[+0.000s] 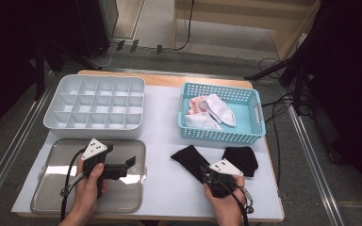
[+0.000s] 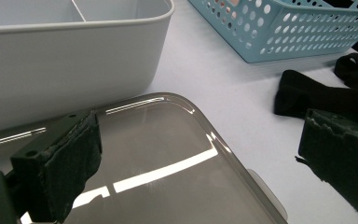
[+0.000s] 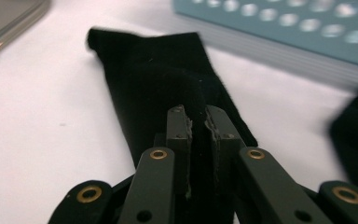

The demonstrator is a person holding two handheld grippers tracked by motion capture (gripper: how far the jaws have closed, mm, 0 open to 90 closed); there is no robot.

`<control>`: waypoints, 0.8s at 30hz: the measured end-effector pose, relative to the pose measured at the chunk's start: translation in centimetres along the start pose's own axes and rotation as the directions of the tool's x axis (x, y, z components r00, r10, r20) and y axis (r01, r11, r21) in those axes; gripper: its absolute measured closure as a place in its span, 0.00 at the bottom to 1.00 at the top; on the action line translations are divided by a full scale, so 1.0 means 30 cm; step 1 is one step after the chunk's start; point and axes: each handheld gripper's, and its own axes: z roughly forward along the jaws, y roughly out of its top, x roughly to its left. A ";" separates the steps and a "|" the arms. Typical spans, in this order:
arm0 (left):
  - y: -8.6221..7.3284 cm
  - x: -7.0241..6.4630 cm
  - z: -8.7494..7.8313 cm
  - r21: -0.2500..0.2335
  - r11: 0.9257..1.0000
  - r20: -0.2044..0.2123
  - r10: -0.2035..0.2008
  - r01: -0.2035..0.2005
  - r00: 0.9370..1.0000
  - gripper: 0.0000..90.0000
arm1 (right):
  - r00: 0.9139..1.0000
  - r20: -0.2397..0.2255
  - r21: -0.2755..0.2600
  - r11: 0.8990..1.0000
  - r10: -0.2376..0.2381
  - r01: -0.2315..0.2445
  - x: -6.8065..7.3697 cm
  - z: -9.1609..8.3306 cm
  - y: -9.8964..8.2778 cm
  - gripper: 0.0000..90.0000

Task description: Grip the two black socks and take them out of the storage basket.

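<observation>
Gripping: right gripper (image 3: 198,122), jaws nearly together, pinching a fold of the flat black knitted sock (image 3: 168,79); no gap shows between pads and cloth.
Sock position: lying on the white surface (image 1: 169,188) in front of the light blue perforated plastic basket (image 1: 222,136), cuff end pointing away toward the lid.
Second sock: black bunched sock (image 1: 241,159), just to the right of the held one; blurred and cut off at the right gripper view's edge.
Left gripper: left gripper (image 2: 200,158), jaws wide apart, rough dark foam pads, nothing between them, hovering over the clear smoky plastic lid (image 2: 168,154) with rounded corners.
Basket contents: white and pink soft socks (image 1: 209,112), piled; how many is hard to make out.
Organizer: white rigid plastic divider box (image 1: 94,107) with 15 square cells, behind the lid.
Hidden: right gripper's fingertips, covered by the hand in the high view.
</observation>
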 end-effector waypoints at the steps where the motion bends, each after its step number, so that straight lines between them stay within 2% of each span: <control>1: 0.000 0.000 0.000 0.000 1.000 0.000 0.000 0.000 1.000 0.00 | 1.000 0.000 0.000 1.000 0.000 0.000 0.000 0.000 0.000 0.91; 2: 0.000 -0.001 0.001 0.003 1.000 0.001 0.000 0.000 1.000 0.00 | 1.000 0.004 -0.005 1.000 0.012 -0.012 -0.019 -0.009 -0.004 0.91; 3: -0.003 -0.003 0.004 0.009 1.000 0.004 0.003 -0.003 1.000 0.00 | 0.999 0.026 -0.011 1.000 0.030 -0.030 -0.056 -0.025 -0.015 0.89; 5: -0.004 -0.006 0.005 0.008 1.000 0.001 0.002 -0.002 1.000 0.00 | 0.998 0.066 0.001 1.000 0.011 -0.011 -0.078 -0.031 -0.021 0.79; 6: -0.004 -0.006 0.005 0.008 1.000 0.001 0.002 -0.002 1.000 0.00 | 0.998 0.066 0.001 1.000 0.011 -0.011 -0.078 -0.031 -0.021 0.79; 7: -0.004 -0.008 0.005 0.007 1.000 0.001 0.002 -0.002 1.000 0.00 | 0.993 0.113 -0.004 1.000 0.029 -0.029 -0.097 -0.035 -0.023 0.69; 9: -0.004 -0.011 0.004 0.008 1.000 0.007 0.004 -0.004 1.000 0.00 | 0.992 0.102 -0.055 0.996 0.076 -0.071 -0.097 -0.051 -0.012 0.62; 11: -0.005 -0.014 0.006 0.008 1.000 0.007 0.006 -0.006 1.000 0.00 | 0.992 0.080 -0.115 0.989 0.103 -0.093 -0.066 -0.061 0.013 0.62; 12: -0.006 -0.016 0.008 0.009 1.000 0.007 0.007 -0.007 1.000 0.00 | 0.992 0.080 -0.115 0.989 0.103 -0.093 -0.066 -0.061 0.013 0.62; 13: -0.008 -0.018 0.011 0.012 1.000 0.007 0.010 -0.010 1.000 0.00 | 0.993 0.050 -0.135 0.985 0.110 -0.103 -0.042 -0.059 0.028 0.61; 14: -0.009 -0.019 0.013 0.014 1.000 0.007 0.012 -0.012 1.000 0.00 | 0.995 -0.025 -0.129 0.987 0.095 -0.097 0.021 -0.026 0.065 0.57; 15: -0.012 -0.022 0.014 0.018 1.000 0.009 0.012 -0.012 1.000 0.00 | 0.996 -0.042 -0.121 0.989 0.084 -0.088 0.042 -0.009 0.076 0.56; 16: -0.012 -0.022 0.014 0.018 1.000 0.009 0.012 -0.012 1.000 0.00 | 0.996 -0.042 -0.121 0.989 0.084 -0.088 0.042 -0.009 0.076 0.56; 17: -0.014 -0.024 0.016 0.016 1.000 0.008 0.012 -0.012 1.000 0.00 | 0.996 -0.055 -0.109 0.991 0.075 -0.081 0.069 0.015 0.090 0.53; 18: -0.016 -0.027 0.015 0.020 1.000 0.009 0.016 -0.016 1.000 0.00 | 0.996 -0.058 -0.097 0.993 0.063 -0.068 0.093 0.043 0.102 0.50; 19: -0.018 -0.028 0.016 0.020 1.000 0.009 0.017 -0.017 1.000 0.00 | 0.998 -0.045 -0.043 0.998 0.042 -0.044 0.131 0.108 0.120 0.46; 20: -0.018 -0.028 0.016 0.020 1.000 0.009 0.017 -0.017 1.000 0.00 | 0.998 -0.045 -0.043 0.998 0.042 -0.044 0.131 0.108 0.120 0.46; 21: -0.019 -0.027 0.016 0.022 1.000 0.009 0.018 -0.019 1.000 0.00 | 0.999 -0.012 0.000 1.000 0.031 -0.031 0.146 0.154 0.123 0.49; 22: -0.019 -0.027 0.015 0.021 1.000 0.010 0.019 -0.019 1.000 0.00 | 0.999 -0.012 0.000 1.000 0.031 -0.031 0.146 0.154 0.123 0.49; 23: -0.019 -0.026 0.013 0.021 1.000 0.009 0.016 -0.016 1.000 0.00 | 0.999 0.030 0.029 1.000 0.012 -0.013 0.150 0.174 0.119 0.53; 24: -0.019 -0.021 0.011 0.020 1.000 0.008 0.015 -0.015 1.000 0.00 | 0.999 0.046 0.042 0.999 -0.002 0.000 0.146 0.187 0.106 0.71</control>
